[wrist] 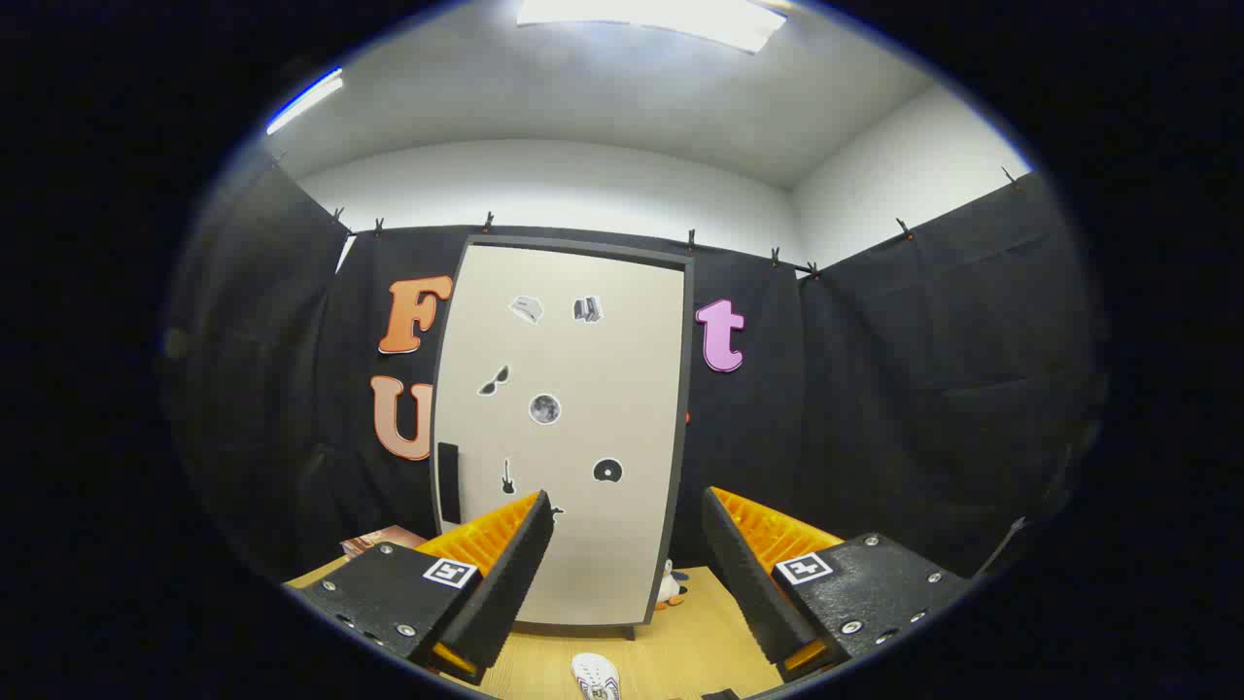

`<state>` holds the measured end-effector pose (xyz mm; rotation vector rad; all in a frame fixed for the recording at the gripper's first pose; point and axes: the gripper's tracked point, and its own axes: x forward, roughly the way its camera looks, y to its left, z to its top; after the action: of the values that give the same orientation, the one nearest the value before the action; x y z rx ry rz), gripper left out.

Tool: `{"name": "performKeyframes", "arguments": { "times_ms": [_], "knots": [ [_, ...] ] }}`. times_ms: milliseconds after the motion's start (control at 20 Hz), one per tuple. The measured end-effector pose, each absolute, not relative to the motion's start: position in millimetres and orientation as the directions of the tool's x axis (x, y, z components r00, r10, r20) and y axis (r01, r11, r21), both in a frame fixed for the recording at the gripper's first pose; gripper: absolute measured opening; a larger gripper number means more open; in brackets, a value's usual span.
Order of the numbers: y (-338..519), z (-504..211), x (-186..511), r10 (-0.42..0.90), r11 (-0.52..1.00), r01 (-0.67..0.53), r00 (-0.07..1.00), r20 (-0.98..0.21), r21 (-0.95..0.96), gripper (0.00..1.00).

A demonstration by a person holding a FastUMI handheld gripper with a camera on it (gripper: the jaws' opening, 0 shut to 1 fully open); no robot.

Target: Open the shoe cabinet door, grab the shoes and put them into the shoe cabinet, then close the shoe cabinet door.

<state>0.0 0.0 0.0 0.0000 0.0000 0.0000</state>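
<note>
The tongs are held wide apart, grasping nothing, with both fingers pointing forward toward the shoe cabinet. The cabinet stands upright on the wooden table, straight ahead of the tongs and backed by the black cloth wall of the booth. Its pale door is closed and framed by a dark edge; a dark vertical handle sits low on the door's left side, just beyond the left finger. Several small stickers are scattered over the door's face. On the table, between the fingers and nearer than the cabinet, the toe of a white shoe is visible, partly cut off, well apart from the cabinet's base. Just beside the cabinet's lower right corner stands a small penguin-like figure, half hidden behind the cabinet. To the left of the cabinet, behind the left finger, a brownish flat object lies on the table. Overhead, the white ceiling carries bright light panels.
</note>
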Motion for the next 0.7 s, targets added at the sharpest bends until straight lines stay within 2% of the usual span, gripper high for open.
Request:
{"name": "performKeyframes", "arguments": {
  "times_ms": [700],
  "knots": [
    [-0.4,22.3,-33.1,-0.038,0.999,0.038,0.999,0.002,0.031,0.95]
  ]
}}
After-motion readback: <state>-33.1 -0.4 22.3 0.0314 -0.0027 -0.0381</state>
